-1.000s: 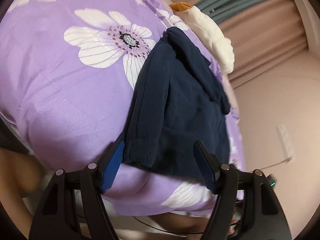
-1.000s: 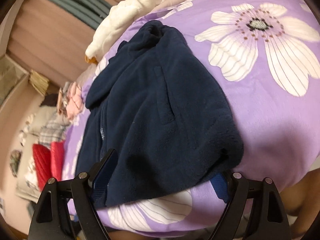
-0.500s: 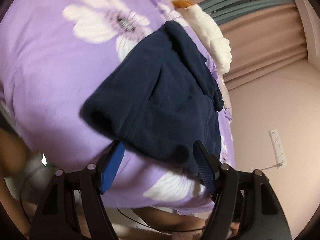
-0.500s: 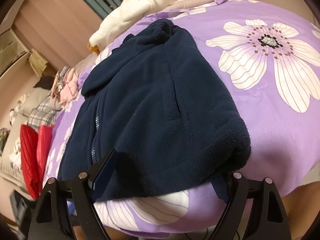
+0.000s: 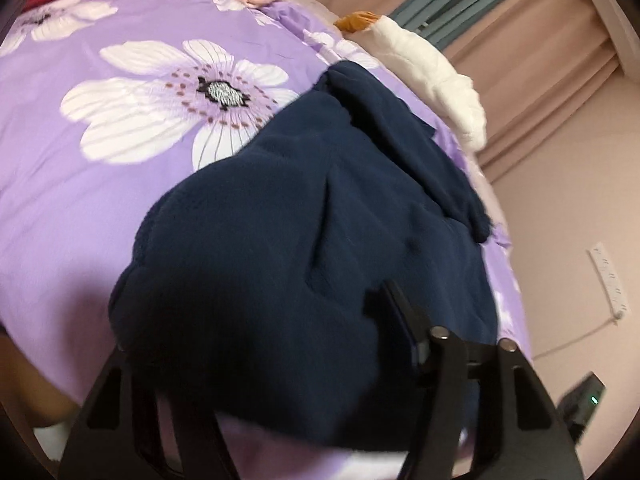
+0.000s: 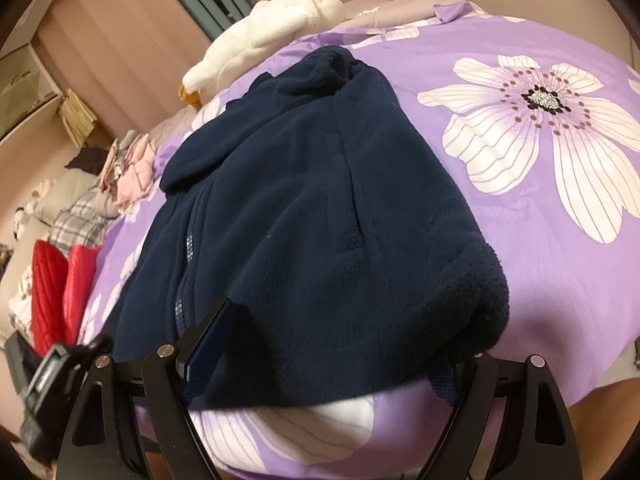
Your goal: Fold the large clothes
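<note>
Lying on the purple bedspread (image 6: 540, 240) — a navy fleece jacket (image 6: 304, 232).

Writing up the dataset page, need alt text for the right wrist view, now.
A navy fleece jacket lies on a purple floral bedspread, its near hem between the open fingers of the right claw. A white plush garment lies beyond the jacket; red padded items lie at the left edge.

Home bedroom; bed with purple floral duvet (image 6: 540, 208); pillows (image 6: 68, 196); curtains (image 5: 532, 92); clothes pile (image 6: 128, 168).
</note>
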The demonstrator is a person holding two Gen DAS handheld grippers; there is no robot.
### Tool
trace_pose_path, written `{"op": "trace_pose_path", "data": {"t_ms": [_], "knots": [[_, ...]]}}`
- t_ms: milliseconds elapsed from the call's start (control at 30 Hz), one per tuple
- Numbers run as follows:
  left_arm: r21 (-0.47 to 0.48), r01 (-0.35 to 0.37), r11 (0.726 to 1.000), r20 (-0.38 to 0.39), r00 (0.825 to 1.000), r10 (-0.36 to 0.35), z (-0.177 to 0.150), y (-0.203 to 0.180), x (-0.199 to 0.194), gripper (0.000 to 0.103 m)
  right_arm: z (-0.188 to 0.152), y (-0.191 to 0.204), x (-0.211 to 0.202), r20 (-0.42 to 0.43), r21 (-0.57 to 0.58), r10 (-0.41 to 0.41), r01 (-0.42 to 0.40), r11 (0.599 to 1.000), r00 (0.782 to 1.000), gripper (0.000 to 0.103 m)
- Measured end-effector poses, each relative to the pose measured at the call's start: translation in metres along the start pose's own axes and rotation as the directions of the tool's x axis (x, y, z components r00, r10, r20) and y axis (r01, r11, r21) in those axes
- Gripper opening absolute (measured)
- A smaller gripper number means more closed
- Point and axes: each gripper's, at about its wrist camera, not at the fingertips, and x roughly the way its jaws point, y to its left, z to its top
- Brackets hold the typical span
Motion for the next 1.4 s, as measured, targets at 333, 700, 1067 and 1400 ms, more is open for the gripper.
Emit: {"op": "trace_pose_path", "data": {"t_ms": [333,700,1067,1400], "knots": [[0.046,-0.112,0.993,0.032,0.993,0.111,0.007,-0.009,0.016,0.031,0.003,-0.019,0.003,0.080,0.048,-0.047,0.043,0.998,0.996,0.030],[0.206,-0.089,0.975,0.164,0.985,0.055,0.051,-0.064,-0.010,0.022,0.044,0.002,-0.034,0.160,0.043,0.069,-0.077,0.996,0.985,0.016],[0.258,-0.085,0.962,0.325,0.946,-0.004,0.138,-0.120,0.011,0.022,0.147,0.047,-0.034,0.315,-0.102,0.123,-0.096,0.990,0.941,0.015],[0.268,-0.183,0.946,0.339,0.937,0.085,0.255,-0.174,0.134,0.027,0.266,0.077,0.051,0.283,-0.182,0.075,-0.024,0.983,0.956,0.015]]}}
